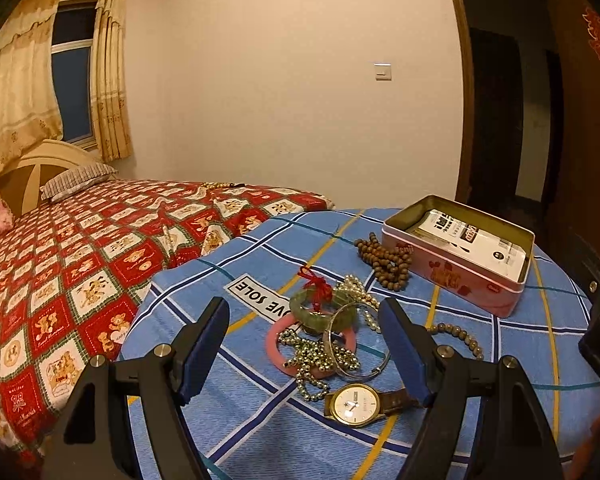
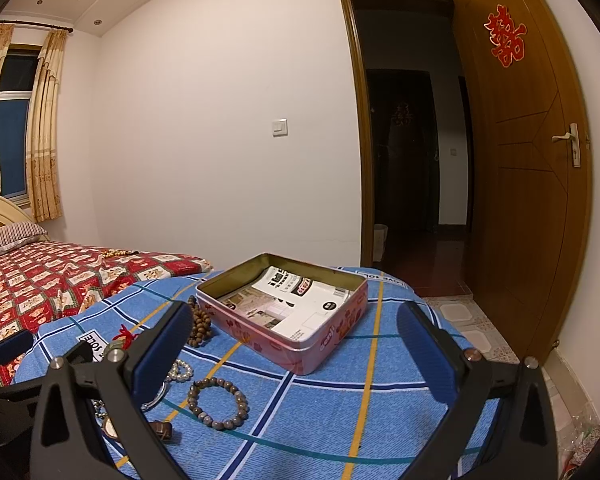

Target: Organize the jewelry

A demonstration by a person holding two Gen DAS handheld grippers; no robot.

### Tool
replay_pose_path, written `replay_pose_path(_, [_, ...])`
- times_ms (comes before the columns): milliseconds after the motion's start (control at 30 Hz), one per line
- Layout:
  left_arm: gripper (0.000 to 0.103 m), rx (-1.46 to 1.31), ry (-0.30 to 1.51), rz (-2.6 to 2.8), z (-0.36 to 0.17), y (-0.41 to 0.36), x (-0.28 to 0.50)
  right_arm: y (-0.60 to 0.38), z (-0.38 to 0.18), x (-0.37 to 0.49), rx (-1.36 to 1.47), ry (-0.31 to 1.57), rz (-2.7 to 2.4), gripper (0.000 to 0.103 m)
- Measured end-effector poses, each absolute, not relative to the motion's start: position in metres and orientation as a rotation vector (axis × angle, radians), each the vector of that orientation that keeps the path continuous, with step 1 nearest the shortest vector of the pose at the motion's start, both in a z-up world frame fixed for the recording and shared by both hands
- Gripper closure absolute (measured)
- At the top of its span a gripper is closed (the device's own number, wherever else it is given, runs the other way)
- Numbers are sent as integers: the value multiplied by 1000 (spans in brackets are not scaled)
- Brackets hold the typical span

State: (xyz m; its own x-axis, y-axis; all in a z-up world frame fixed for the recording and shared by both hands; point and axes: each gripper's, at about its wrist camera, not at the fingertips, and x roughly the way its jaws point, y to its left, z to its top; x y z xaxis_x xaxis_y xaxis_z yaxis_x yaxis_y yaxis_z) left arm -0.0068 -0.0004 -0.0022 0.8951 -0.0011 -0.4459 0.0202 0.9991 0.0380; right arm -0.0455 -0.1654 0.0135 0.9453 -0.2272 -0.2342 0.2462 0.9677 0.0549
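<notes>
A heap of jewelry lies on the blue checked cloth (image 1: 260, 420): a green bangle (image 1: 322, 310) with a red knot, a pink ring (image 1: 278, 346), pearls (image 1: 360, 292), a silver bead chain (image 1: 316, 364), a thin silver bangle (image 1: 356, 344) and a wristwatch (image 1: 354, 402). Brown wooden beads (image 1: 386, 262) lie beside an open pink tin (image 1: 456, 254). My left gripper (image 1: 304, 348) is open, hovering over the heap. My right gripper (image 2: 296, 348) is open, in front of the tin (image 2: 292, 312). A brown bead bracelet (image 2: 218, 402) lies at its left finger.
The tin holds a printed white packet (image 2: 296, 300). A bed with a red patterned cover (image 1: 80, 264) stands to the left. An open wooden door (image 2: 528, 168) and a dark doorway are at the right. The cloth's edge drops to a tiled floor (image 2: 472, 320).
</notes>
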Motion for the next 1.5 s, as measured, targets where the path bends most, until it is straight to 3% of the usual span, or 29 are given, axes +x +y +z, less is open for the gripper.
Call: replay_pose_path(1500, [26, 40, 467, -13, -3, 0, -4, -168, 8, -42, 90, 253, -244, 0])
